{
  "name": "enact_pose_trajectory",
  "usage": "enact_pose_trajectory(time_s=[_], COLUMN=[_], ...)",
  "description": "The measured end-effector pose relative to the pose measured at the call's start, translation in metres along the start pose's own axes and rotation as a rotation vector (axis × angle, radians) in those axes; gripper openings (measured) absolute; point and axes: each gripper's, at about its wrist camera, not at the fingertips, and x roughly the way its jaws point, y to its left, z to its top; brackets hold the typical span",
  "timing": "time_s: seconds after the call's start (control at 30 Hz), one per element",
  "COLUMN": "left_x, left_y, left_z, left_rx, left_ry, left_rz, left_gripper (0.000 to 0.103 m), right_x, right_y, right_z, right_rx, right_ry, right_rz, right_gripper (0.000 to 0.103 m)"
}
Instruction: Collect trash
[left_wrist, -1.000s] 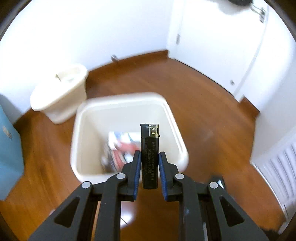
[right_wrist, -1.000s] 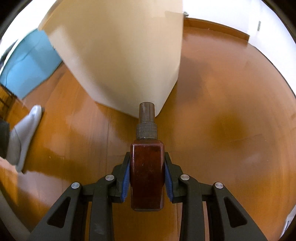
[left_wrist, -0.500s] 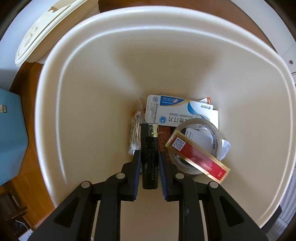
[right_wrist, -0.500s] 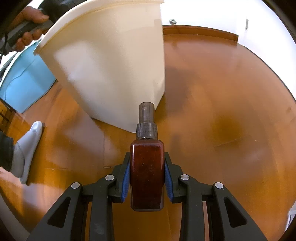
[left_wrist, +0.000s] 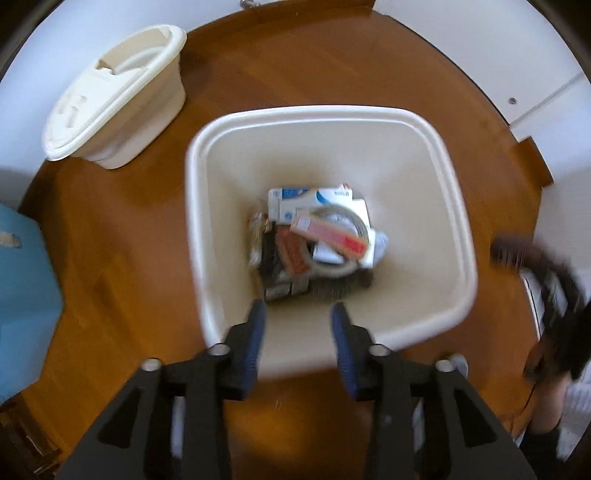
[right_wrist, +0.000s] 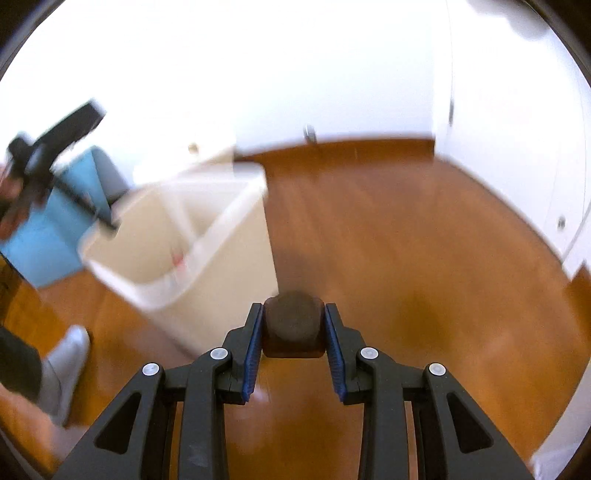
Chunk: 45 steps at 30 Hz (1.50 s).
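I look straight down into the cream open bin (left_wrist: 458, 206), which stands on a wooden floor. Its bottom holds a pile of trash (left_wrist: 317, 236): a blue-and-white box, a tape roll, a red-and-gold box and dark pieces. My left gripper (left_wrist: 298, 308) hangs above the bin's near rim, its jaws opening with nothing between them. My right gripper (right_wrist: 293, 312) is shut on a dark brown bottle (right_wrist: 293, 325), seen end-on. It is raised beside the bin (right_wrist: 229, 288), to the bin's right. The picture is blurred.
A second cream bin with a lid (left_wrist: 110, 99) stands by the white wall. A blue object (left_wrist: 26, 295) sits left of the open bin. A person's foot in a white sock (right_wrist: 66, 362) is near the bin. A white door and brown skirting board lie behind.
My left gripper has come back up out of the bin and its jaws have parted; the black lighter is gone from them. My right gripper has risen with the bottle.
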Motion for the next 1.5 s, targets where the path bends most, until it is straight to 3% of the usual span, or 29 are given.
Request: enact_pose_trajectory(time_s=[0.07, 0.13, 0.23, 0.33, 0.4, 0.53, 0.67, 0.77, 0.83, 0.9, 0.97, 1.07, 1.2, 1.23, 1.27, 1.3, 1.33, 1.37, 1.43, 1.5], left_x=[-0.028, -0.048, -0.068, -0.069, -0.06, -0.066, -0.066, -0.074, -0.083, -0.088, -0.09, -0.09, -0.098, -0.102, -0.109, -0.115, -0.128, -0.145, -0.177, -0.196], left_y=[0.0, 0.003, 0.013, 0.028, 0.035, 0.038, 0.048, 0.056, 0.062, 0.067, 0.069, 0.068, 0.061, 0.055, 0.051, 0.049, 0.045, 0.041, 0.031, 0.023], left_z=[-0.029, -0.066, -0.103, -0.124, -0.121, -0.124, -0.124, -0.128, -0.129, -0.13, -0.131, -0.132, -0.129, -0.127, -0.127, -0.129, -0.132, -0.138, -0.153, -0.169], left_rx=[-0.001, -0.02, -0.087, -0.174, -0.226, -0.234, -0.259, -0.269, -0.283, -0.295, -0.297, -0.298, -0.253, -0.218, -0.187, -0.166, -0.138, -0.11, -0.036, 0.016], left_ry=[0.007, 0.026, 0.016, 0.001, 0.042, 0.05, 0.059, 0.051, 0.042, 0.037, 0.03, 0.02, -0.024, -0.039, -0.065, -0.096, -0.158, -0.244, -0.381, -0.456], left_rz=[-0.044, -0.102, -0.152, -0.214, -0.263, -0.323, -0.383, -0.396, -0.399, -0.408, -0.412, -0.411, -0.364, -0.351, -0.338, -0.323, -0.293, -0.256, -0.206, -0.175], left_gripper=[0.056, 0.056, 0.056, 0.056, 0.056, 0.056, 0.056, 0.056, 0.056, 0.056, 0.056, 0.056, 0.056, 0.057, 0.063, 0.072, 0.093, 0.103, 0.103, 0.103], right_x=[-0.014, -0.021, -0.007, 0.035, 0.076, 0.167, 0.249, 0.284, 0.292, 0.293, 0.284, 0.251, 0.163, 0.14, 0.107, 0.078, 0.043, 0.016, -0.042, -0.111], right_y=[0.011, 0.031, 0.065, 0.088, 0.102, 0.129, 0.156, 0.179, 0.189, 0.194, 0.198, 0.195, 0.177, 0.175, 0.172, 0.171, 0.172, 0.176, 0.181, 0.189], right_z=[0.035, 0.066, 0.102, 0.126, 0.137, 0.139, 0.109, 0.092, 0.09, 0.089, 0.093, 0.111, 0.143, 0.148, 0.151, 0.153, 0.154, 0.149, 0.147, 0.145], right_rx=[-0.036, -0.081, -0.149, -0.186, -0.218, -0.327, -0.468, -0.627, -0.636, -0.613, -0.611, -0.576, -0.357, -0.298, -0.227, -0.183, -0.146, -0.121, -0.066, -0.001], right_ry=[-0.054, -0.091, -0.044, 0.124, 0.26, 0.514, 0.745, 0.796, 0.809, 0.834, 0.827, 0.771, 0.652, 0.623, 0.588, 0.56, 0.509, 0.479, 0.44, 0.334], right_rz=[0.017, 0.054, 0.139, 0.187, 0.169, 0.024, -0.079, -0.174, -0.173, -0.142, -0.159, -0.178, -0.144, -0.122, -0.109, -0.106, -0.113, -0.116, -0.128, -0.134], right_gripper=[0.033, 0.032, 0.032, 0.032, 0.032, 0.032, 0.032, 0.034, 0.038, 0.058, 0.064, 0.064, 0.067, 0.073, 0.092, 0.103, 0.103, 0.103, 0.103, 0.103])
